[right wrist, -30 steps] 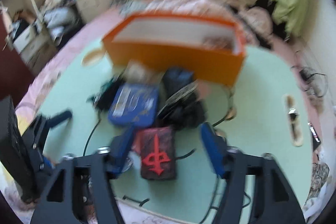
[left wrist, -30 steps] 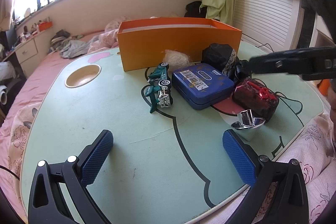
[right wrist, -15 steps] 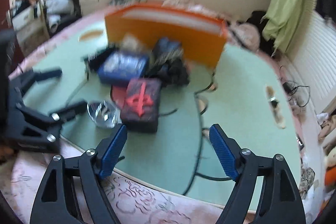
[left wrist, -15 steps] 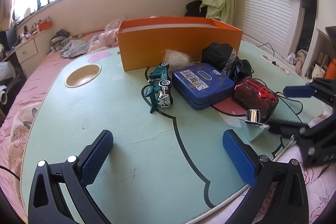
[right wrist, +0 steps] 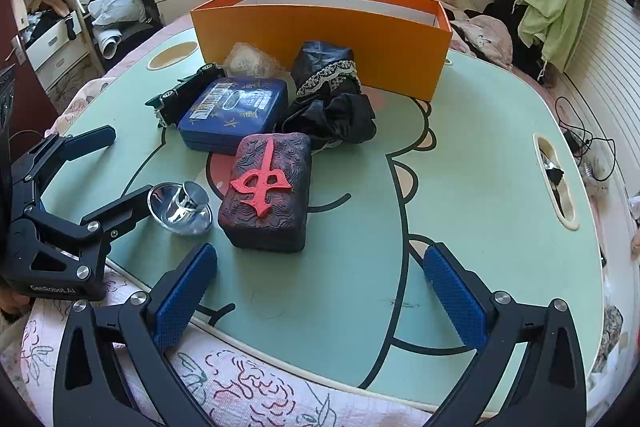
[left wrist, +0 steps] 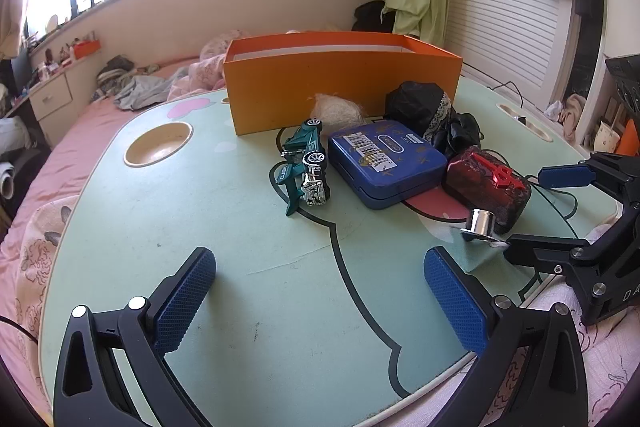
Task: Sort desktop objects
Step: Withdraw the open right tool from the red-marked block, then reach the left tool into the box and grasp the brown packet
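Both grippers over the near edge of the table point(right wrist: 480, 155). My right gripper point(right wrist: 320, 291) has its jaws opening, about as wide as they go, with nothing between the pads; only bare table top shows in the gap. My left gripper point(left wrist: 320, 299) also stands wide and empty, hovering low at the near rim.

The clutter sits mid-table, in front of the orange box point(right wrist: 320, 27) at 12 o'clock. From the right wrist view: the dark block with the red emblem point(right wrist: 266, 191) is nearest, at about 11 o'clock from my right gripper, lying flat. The small shiny metal cup piece point(right wrist: 180, 207) is just beside it at 9 o'clock. Behind them are the blue tin point(right wrist: 234, 113), the green toy car point(left wrist: 306, 163), a black lacy cloth bundle point(right wrist: 332, 95) and a pale fluffy wad point(left wrist: 338, 111) against the box wall.

My read: this is the approach to a pick, nothing sorted yet that I can see; the box's inside is hidden. Next move calls for shifting the right gripper forward and left to straddle the block's short sides, then closing.
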`<state>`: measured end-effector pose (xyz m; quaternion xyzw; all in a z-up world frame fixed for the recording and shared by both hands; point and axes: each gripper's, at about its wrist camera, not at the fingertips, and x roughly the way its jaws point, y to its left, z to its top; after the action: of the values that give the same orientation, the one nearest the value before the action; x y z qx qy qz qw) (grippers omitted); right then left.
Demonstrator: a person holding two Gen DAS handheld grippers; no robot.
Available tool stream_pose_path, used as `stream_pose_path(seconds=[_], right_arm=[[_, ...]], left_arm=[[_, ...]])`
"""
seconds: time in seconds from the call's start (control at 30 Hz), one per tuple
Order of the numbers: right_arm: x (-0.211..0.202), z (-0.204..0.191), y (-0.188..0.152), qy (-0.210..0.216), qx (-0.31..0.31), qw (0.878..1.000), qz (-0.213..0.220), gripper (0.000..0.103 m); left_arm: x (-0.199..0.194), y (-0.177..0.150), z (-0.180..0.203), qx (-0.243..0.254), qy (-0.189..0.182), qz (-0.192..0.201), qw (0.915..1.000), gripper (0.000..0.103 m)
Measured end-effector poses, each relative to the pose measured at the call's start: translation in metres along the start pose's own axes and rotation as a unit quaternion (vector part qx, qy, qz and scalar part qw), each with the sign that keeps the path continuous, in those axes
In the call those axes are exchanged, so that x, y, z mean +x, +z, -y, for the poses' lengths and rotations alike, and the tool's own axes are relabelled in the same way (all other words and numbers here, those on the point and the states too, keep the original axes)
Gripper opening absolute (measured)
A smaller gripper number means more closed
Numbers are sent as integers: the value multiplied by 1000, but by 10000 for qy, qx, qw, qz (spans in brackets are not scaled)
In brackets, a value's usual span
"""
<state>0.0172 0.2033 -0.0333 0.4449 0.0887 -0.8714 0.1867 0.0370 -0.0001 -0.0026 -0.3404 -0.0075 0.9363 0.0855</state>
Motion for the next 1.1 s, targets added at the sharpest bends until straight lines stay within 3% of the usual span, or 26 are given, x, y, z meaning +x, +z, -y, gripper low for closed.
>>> stream_pose_path(seconds=[0.2, 0.4, 0.53, 0.67, 0.73, 0.83, 1.03, 1.1], right_arm=[[0, 0, 0, 2, 1, 10000, 0, 103], [0, 0, 1, 4, 2, 10000, 1, 103], [-1, 1, 1, 6, 3, 10000, 0, 103], [-1, 0, 2, 0, 2, 10000, 7, 103], [-2, 0, 2, 1, 2, 10000, 6, 103], [-2, 0, 2, 3, 4, 10000, 10, 103], [-4, -1, 3, 12, 0, 10000, 22, 103], [0, -5, 5, 21, 0, 10000, 27, 103]], left_arm=[[-4, -1, -5, -106, 16, 48, 9999, 103], [-13, -1, -24, -532, -111, 134, 9984, 103], [-19, 31, -24, -297, 218, 75, 9993, 103], [-32, 86, -29, -382, -203, 125, 9990, 103], [-27, 115, -29, -526, -461, -62, 9975, 100], [-1, 156, -24, -755, -750, -561, 9927, 88], [79, 200, 9, -643, -838, -1551, 9822, 79], [107, 206, 17, -734, -883, -1929, 9745, 68]])
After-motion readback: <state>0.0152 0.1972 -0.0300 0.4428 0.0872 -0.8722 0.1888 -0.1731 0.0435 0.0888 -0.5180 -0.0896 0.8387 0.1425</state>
